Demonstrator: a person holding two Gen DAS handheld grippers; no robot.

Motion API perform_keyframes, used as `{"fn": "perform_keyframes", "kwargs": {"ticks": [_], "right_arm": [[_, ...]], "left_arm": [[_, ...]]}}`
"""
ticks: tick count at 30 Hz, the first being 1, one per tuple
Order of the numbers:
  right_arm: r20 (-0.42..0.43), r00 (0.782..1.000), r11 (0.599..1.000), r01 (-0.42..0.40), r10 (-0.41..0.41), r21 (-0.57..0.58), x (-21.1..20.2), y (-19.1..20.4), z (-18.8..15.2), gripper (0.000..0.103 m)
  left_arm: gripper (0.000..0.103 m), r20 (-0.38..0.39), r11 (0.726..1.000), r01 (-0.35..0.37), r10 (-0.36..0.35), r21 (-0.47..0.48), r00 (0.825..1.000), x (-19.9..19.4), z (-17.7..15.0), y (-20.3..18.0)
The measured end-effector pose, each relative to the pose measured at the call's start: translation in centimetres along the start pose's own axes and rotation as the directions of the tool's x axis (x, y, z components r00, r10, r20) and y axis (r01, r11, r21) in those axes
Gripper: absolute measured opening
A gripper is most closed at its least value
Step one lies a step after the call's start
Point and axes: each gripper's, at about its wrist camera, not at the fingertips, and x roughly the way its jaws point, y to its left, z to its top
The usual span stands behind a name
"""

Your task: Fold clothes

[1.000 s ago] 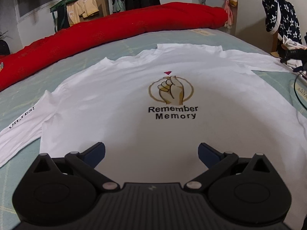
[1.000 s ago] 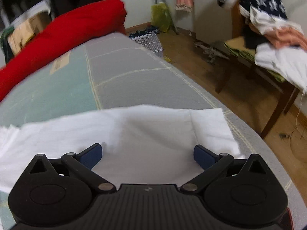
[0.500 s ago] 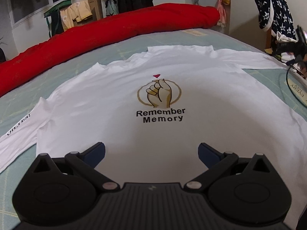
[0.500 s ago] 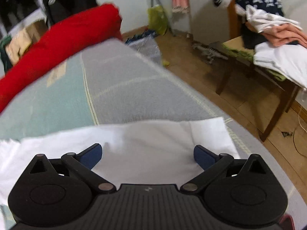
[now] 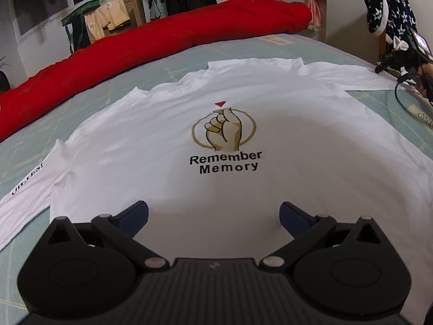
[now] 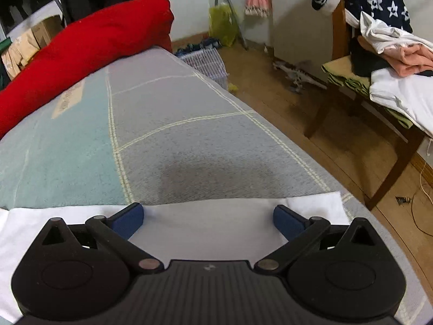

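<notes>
Left wrist view: the left tool (image 5: 213, 214), released, hangs over the white T-shirt (image 5: 311, 146) spread flat on the bed (image 5: 167, 70). Right wrist view: the right tool (image 6: 207, 216), released, sits above a sleeve (image 6: 314, 203) at 6 o'clock. Folding looks unstarted; next, pinch that sleeve.

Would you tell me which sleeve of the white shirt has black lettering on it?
The sleeve at the left of the left wrist view, printed near its cuff; the other sleeve, stretched toward the far right, is plain white.

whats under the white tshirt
The white t-shirt lies flat on a bed cover checked in pale green and grey, which shows all round it. The cover beneath the shirt itself is hidden.
</notes>
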Motion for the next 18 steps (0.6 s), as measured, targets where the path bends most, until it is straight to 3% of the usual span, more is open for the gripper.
{"fn": "perform_keyframes", "kwargs": {"ticks": [3, 7, 11, 13, 18], "right_arm": [[-0.009, 1.000, 1.000, 0.012, -0.012, -0.011, -1.6, 0.9, -0.3, 0.103], [-0.017, 0.998, 0.997, -0.069, 0.068, -0.037, -3.9, 3.2, -1.7, 0.103], [-0.067, 0.997, 0.987, -0.051, 0.041, -0.154, -2.8, 5.9, -3.0, 0.103], [-0.050, 0.999, 0.980, -0.025, 0.016, -0.198, -1.9, 6.5, -3.0, 0.103], [-0.024, 0.999, 0.985, -0.037, 0.034, -0.170, -1.1, 5.8, -2.2, 0.103]], "left_arm": [[0.102, 0.009, 1.000, 0.007, -0.007, 0.002, 1.000, -0.4, -0.1, 0.0], [0.102, 0.020, 1.000, 0.005, -0.005, 0.002, 1.000, -1.0, -0.2, 0.2], [0.102, 0.015, 1.000, -0.008, 0.008, -0.005, 1.000, -1.1, -0.2, 0.2], [0.102, 0.009, 1.000, -0.018, 0.018, -0.002, 1.000, -1.0, -0.2, 0.1], [0.102, -0.005, 1.000, -0.030, 0.030, 0.005, 1.000, -0.5, -0.2, 0.0]]}}
